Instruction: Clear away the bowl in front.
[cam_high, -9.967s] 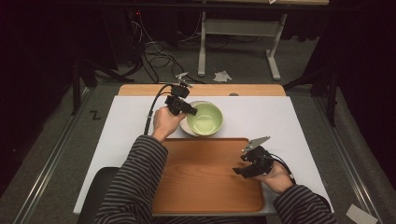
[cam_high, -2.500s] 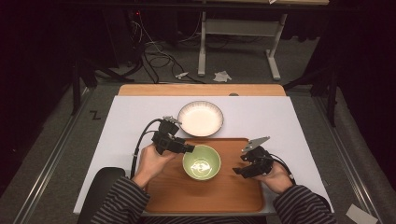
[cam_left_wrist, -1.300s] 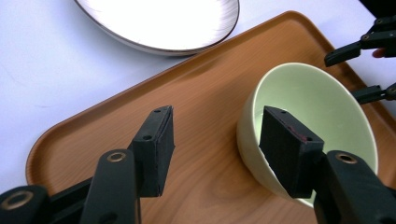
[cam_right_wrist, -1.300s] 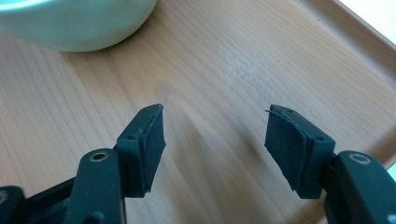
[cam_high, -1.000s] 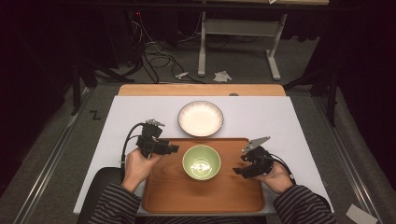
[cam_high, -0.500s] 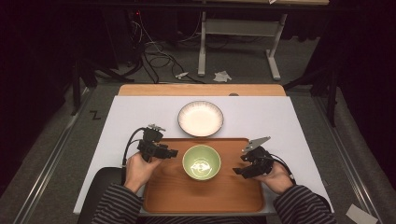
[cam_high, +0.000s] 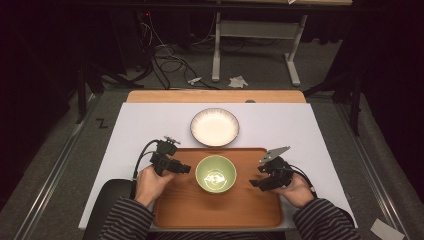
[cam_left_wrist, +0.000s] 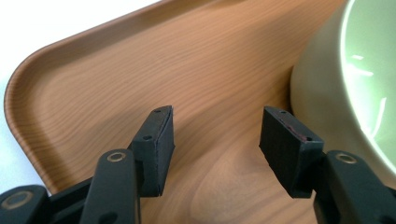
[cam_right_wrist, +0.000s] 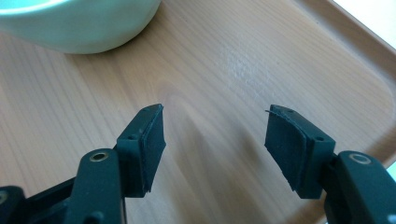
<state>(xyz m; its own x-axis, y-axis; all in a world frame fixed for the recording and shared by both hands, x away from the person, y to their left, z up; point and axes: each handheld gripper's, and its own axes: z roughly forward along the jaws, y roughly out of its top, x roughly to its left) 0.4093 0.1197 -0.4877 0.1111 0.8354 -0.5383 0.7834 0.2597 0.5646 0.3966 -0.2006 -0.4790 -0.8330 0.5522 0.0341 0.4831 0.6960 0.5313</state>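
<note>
A green bowl (cam_high: 216, 174) stands on the wooden tray (cam_high: 220, 210), near its far middle. My left gripper (cam_high: 184, 169) hovers over the tray's left part, just left of the bowl, open and empty. In the left gripper view the bowl (cam_left_wrist: 359, 79) lies to the right of the open jaws, with the tray (cam_left_wrist: 140, 60) beneath. My right gripper (cam_high: 254, 184) is over the tray's right part, open and empty. The bowl's side (cam_right_wrist: 84, 23) shows at the top left of the right gripper view, above the tray (cam_right_wrist: 243, 60).
A white plate (cam_high: 215, 127) with a ribbed rim rests on the white table cover (cam_high: 310, 130) just beyond the tray. A bare strip of wooden tabletop (cam_high: 215, 96) runs along the far edge. Cables and a desk frame lie on the floor behind.
Ten seconds ago the green bowl sat on the white plate in my left gripper; it now rests on the tray. In the last second the left gripper edged back toward the bowl. The right stayed still.
</note>
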